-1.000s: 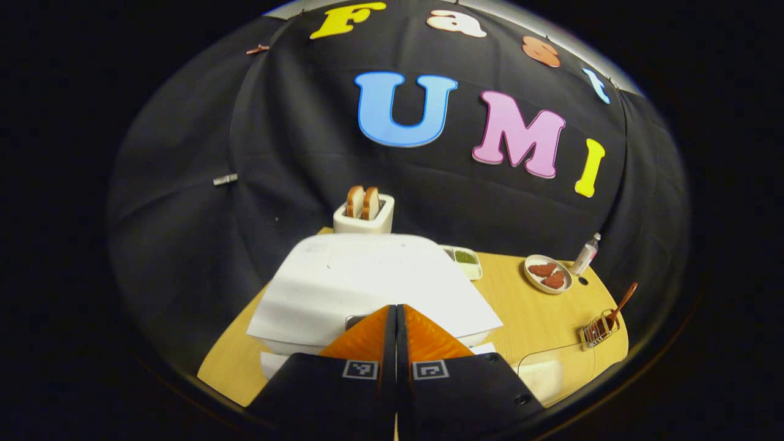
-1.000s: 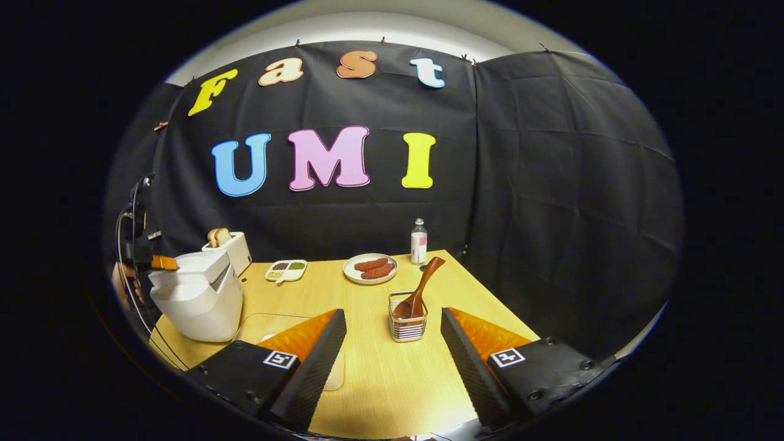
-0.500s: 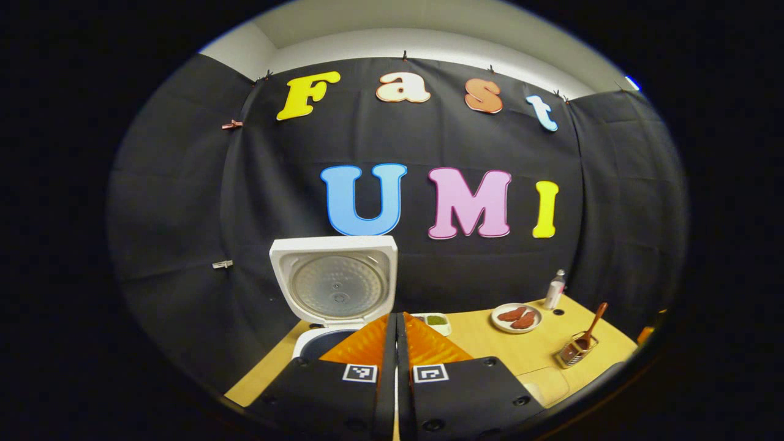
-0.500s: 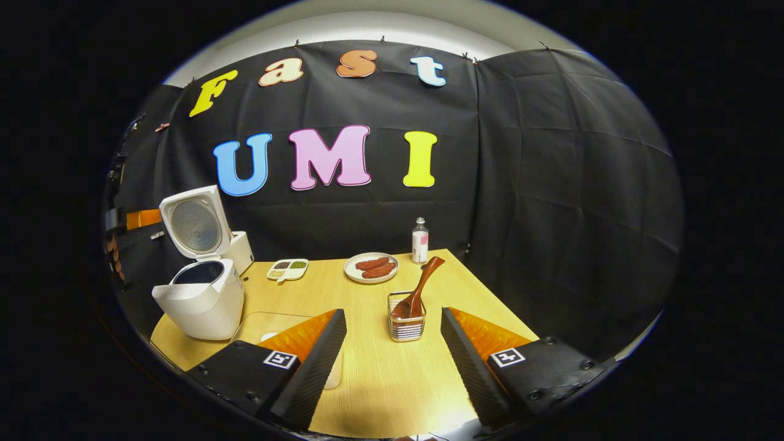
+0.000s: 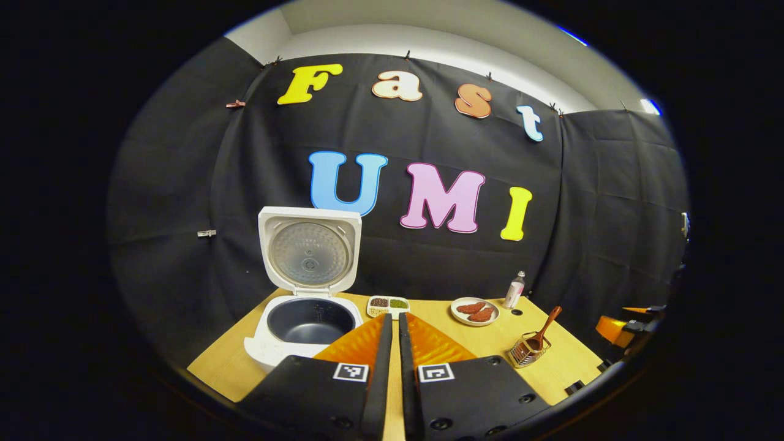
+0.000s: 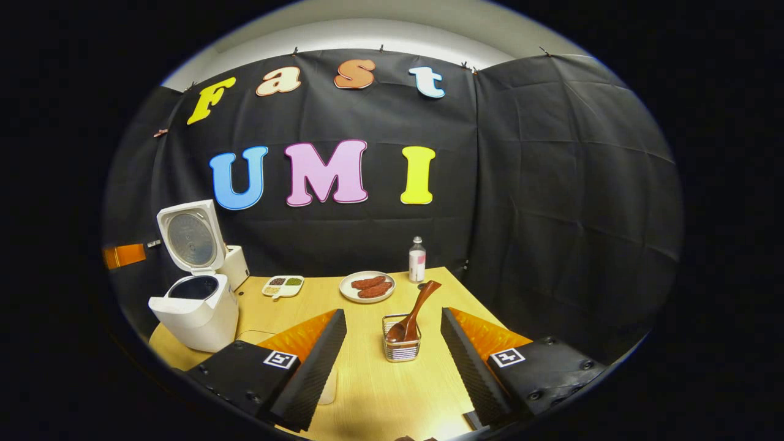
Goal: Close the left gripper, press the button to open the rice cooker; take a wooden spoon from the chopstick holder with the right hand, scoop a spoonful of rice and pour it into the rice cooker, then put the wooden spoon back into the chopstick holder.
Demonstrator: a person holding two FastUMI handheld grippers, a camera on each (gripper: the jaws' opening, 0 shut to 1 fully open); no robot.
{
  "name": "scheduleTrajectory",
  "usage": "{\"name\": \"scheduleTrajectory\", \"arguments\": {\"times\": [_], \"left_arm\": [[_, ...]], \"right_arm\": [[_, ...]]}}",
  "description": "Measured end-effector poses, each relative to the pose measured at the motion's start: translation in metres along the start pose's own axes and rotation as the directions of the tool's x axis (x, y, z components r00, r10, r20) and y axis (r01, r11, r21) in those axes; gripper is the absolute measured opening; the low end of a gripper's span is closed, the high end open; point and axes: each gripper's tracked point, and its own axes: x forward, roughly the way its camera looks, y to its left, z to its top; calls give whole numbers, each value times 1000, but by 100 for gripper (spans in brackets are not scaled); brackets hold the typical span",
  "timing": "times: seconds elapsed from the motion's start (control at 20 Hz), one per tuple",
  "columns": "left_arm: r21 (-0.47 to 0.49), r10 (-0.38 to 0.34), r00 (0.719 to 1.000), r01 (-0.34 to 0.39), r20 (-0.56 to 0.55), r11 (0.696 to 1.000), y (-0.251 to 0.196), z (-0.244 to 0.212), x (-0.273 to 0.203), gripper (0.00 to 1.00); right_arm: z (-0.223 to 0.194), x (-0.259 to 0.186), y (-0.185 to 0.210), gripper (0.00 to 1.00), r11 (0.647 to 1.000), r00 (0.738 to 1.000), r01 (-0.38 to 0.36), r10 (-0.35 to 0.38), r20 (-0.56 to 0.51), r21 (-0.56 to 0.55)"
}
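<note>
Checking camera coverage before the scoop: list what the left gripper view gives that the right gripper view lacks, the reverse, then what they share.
Left gripper view: a straight look down into the rice cooker, and the left gripper with jaws nearly together. Right gripper view: the toaster behind the cooker, and the right gripper with jaws wide apart, facing the chopstick holder. Shared: cooker lid up, wooden spoon in the holder, plate, bottle.

Both views look from the near edge across the table (image 5: pixel 539 380), sharing the open rice cooker (image 5: pixel 306 318) and chopstick holder (image 6: pixel 401 346).
</note>
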Motion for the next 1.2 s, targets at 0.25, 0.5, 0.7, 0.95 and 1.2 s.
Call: {"name": "scheduleTrajectory", "arguments": {"times": [0.25, 0.5, 0.7, 0.95, 1.2], "left_arm": [[-64, 25, 1000, -26, -17, 998, 0, -7, -2, 31], [-43, 33, 999, -35, -41, 998, -6, -15, -5, 87], [-22, 87, 996, -88, -36, 996, -3, -18, -7, 95], [6, 143, 988, -143, -62, 990, -3, -27, -4, 95], [6, 217, 972, -217, -88, 976, 7, -33, 1, 95]], "right_arm": [[0, 16, -22, 98, 1000, 1000, 14, -14, -10, 17], [-8, 43, -39, 98, 999, 999, 16, -15, -46, 35], [-19, 75, -40, 98, 998, 995, -23, 28, -95, 52], [-38, 116, -44, 98, 997, 986, -45, 54, -156, 62], [-57, 156, -51, 98, 995, 978, -50, 67, -199, 91]]}}
